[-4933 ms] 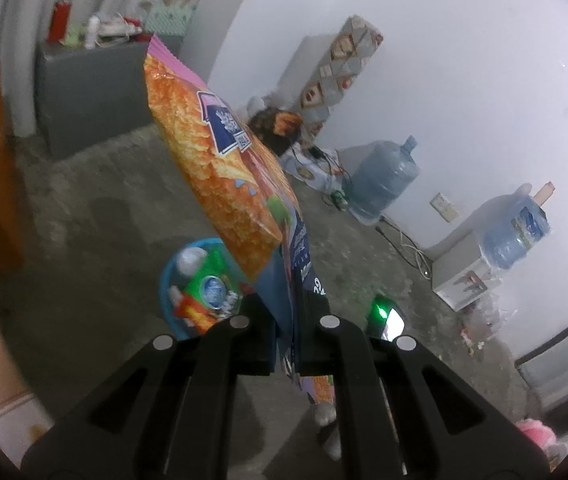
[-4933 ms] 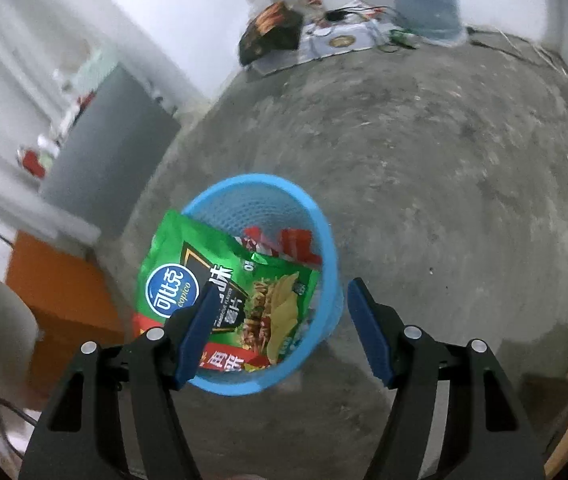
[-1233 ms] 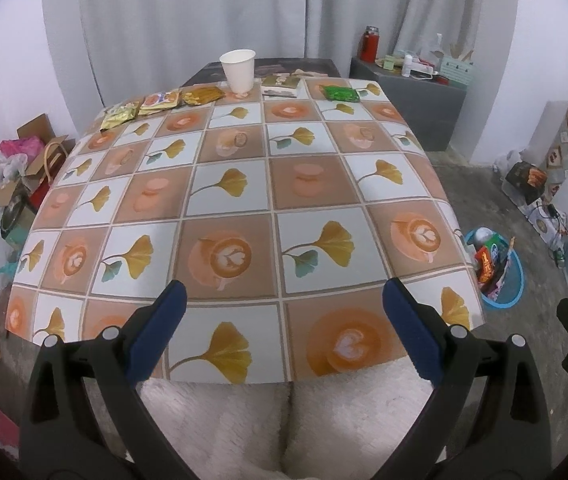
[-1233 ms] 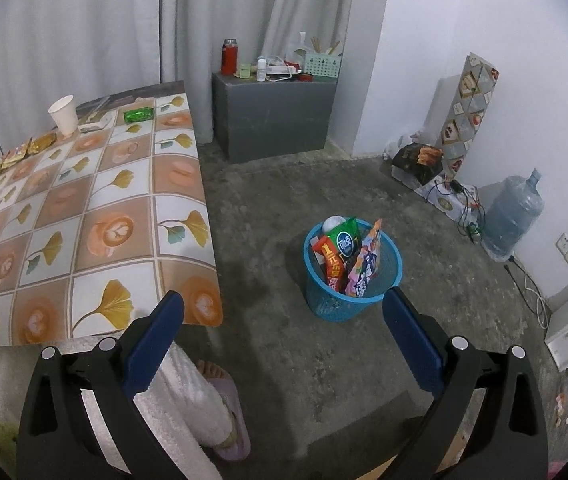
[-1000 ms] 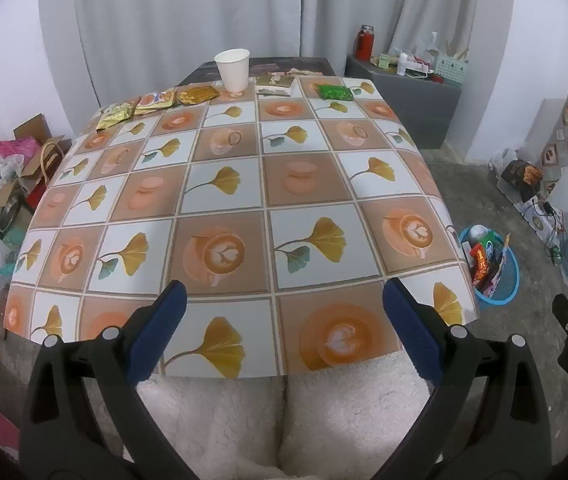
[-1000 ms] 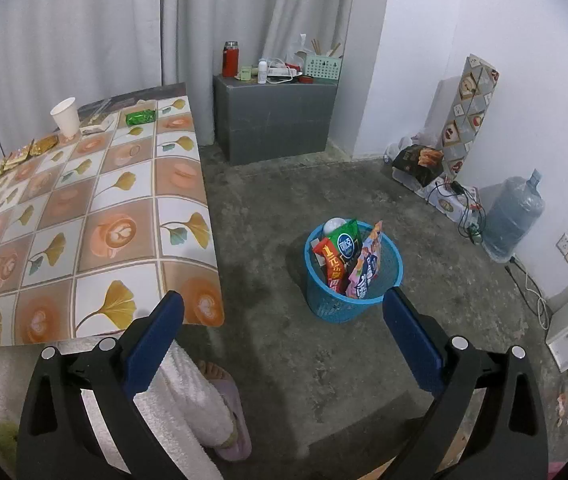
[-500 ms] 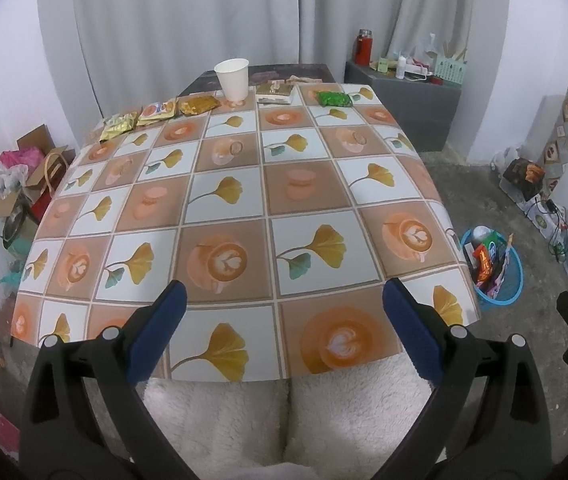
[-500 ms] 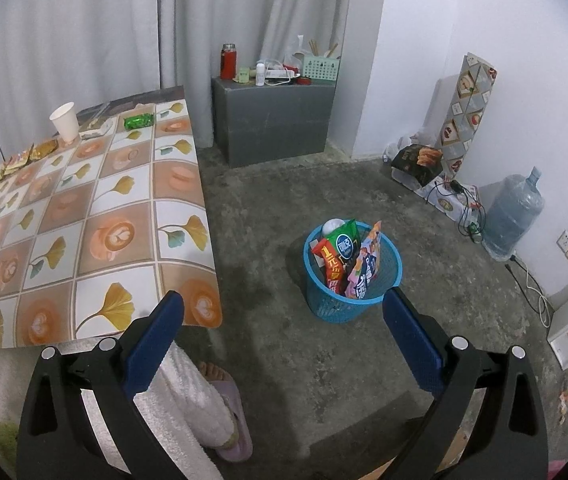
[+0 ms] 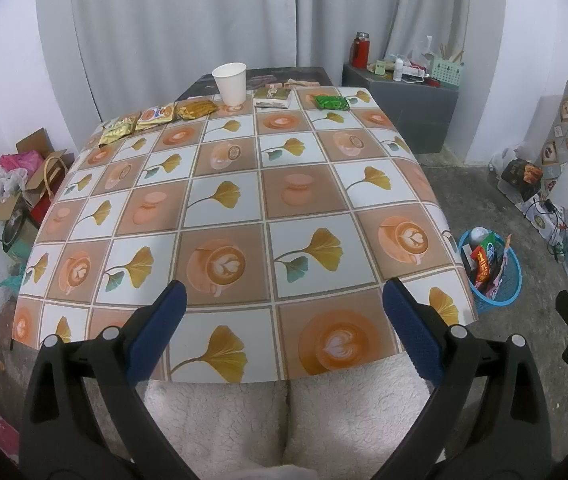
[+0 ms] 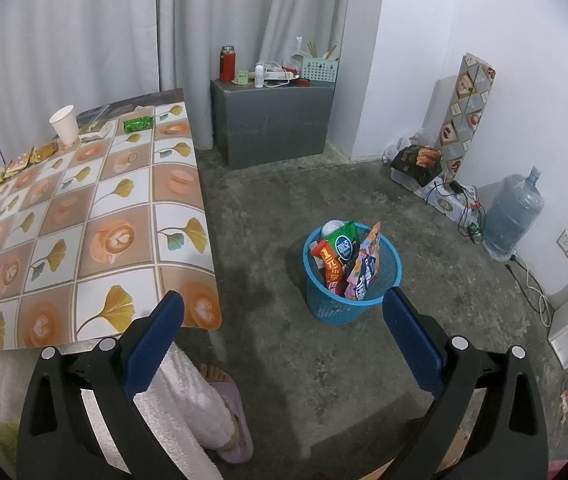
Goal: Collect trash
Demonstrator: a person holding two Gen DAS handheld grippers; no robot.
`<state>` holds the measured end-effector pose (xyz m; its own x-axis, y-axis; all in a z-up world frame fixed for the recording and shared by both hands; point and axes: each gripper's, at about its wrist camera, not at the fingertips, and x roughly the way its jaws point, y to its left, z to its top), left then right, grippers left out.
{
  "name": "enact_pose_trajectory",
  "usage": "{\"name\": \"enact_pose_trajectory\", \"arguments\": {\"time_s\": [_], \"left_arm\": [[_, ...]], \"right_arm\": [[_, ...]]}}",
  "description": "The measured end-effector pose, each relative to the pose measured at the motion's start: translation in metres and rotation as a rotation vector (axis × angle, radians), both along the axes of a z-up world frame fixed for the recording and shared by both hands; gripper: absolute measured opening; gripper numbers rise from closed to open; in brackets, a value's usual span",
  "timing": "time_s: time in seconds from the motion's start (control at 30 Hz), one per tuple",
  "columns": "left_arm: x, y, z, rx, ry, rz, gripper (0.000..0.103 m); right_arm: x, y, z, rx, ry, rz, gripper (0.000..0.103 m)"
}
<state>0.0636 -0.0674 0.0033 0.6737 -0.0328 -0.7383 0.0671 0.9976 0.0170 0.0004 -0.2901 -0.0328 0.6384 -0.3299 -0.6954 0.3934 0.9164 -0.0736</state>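
Both grippers now hang empty with jaws spread wide, where 4.9 seconds ago the left gripper [image 9: 282,312] clamped an orange snack bag above the blue basket [image 10: 326,308]. That bag now stands in the basket on the floor among other wrappers, right of the table [image 9: 304,196]. The left gripper has swung back to face the table; the right gripper [image 10: 282,318] has pulled well away from the basket. A paper cup [image 9: 229,83], a green packet [image 9: 331,101] and gold packets [image 9: 196,109] lie at the table's far end.
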Motion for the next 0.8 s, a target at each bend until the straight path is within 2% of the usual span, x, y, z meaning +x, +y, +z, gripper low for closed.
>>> {"name": "enact_pose_trajectory", "arguments": {"time_s": [0.8], "left_arm": [[0.0000,0.0003,0.0004,0.000,-0.003,0.003,0.094]], "right_arm": [[-0.0012,0.0020,-0.0001,0.002,-0.002,-0.004,0.097]]}}
